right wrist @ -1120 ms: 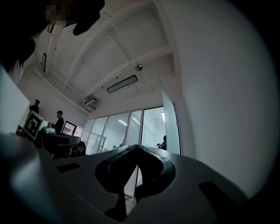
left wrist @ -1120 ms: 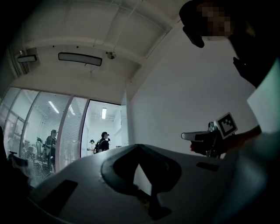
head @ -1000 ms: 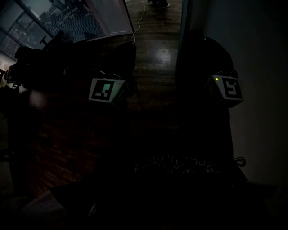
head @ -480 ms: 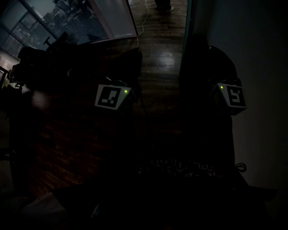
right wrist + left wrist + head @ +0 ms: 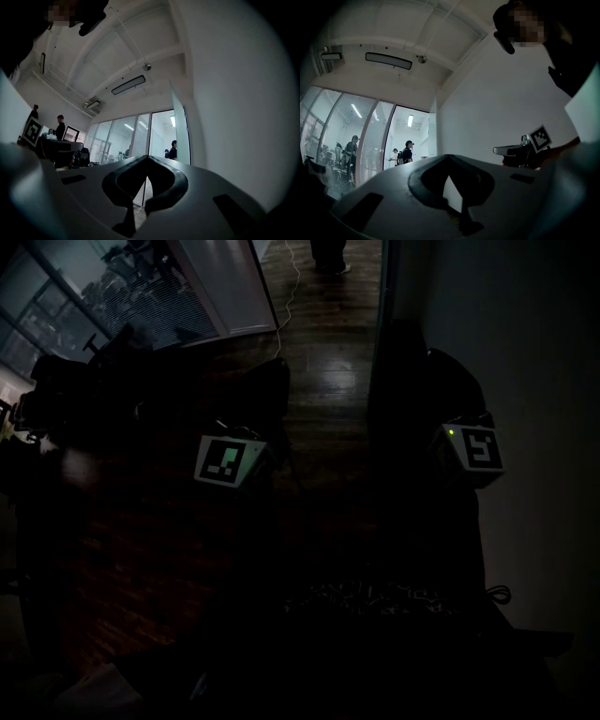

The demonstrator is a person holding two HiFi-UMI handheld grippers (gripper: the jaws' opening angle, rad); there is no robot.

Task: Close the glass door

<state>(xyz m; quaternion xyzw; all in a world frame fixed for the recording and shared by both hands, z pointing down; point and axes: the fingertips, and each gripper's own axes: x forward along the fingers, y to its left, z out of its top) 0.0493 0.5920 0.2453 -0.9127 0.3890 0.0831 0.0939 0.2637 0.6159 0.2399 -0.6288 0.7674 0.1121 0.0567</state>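
The glass door (image 5: 180,133) stands open beside the white wall, its leaf seen nearly edge-on; in the head view its edge (image 5: 380,315) is a thin vertical line. My left gripper (image 5: 447,157) is shut with nothing in it and points up toward the doorway (image 5: 410,140). My right gripper (image 5: 147,157) is also shut and empty, aimed at the door, apart from it. In the dark head view only the marker cubes show well, the left cube (image 5: 228,462) and the right cube (image 5: 473,448). Neither gripper touches the door.
The white wall (image 5: 525,381) runs along the right. Glass partitions with blinds (image 5: 117,140) line the left of the doorway. Several people stand beyond it, one (image 5: 408,151) in the opening. A white cable (image 5: 286,296) lies on the wooden floor (image 5: 328,371).
Both grippers stay in about the same place, still shut. Only the head view has shifted a little.
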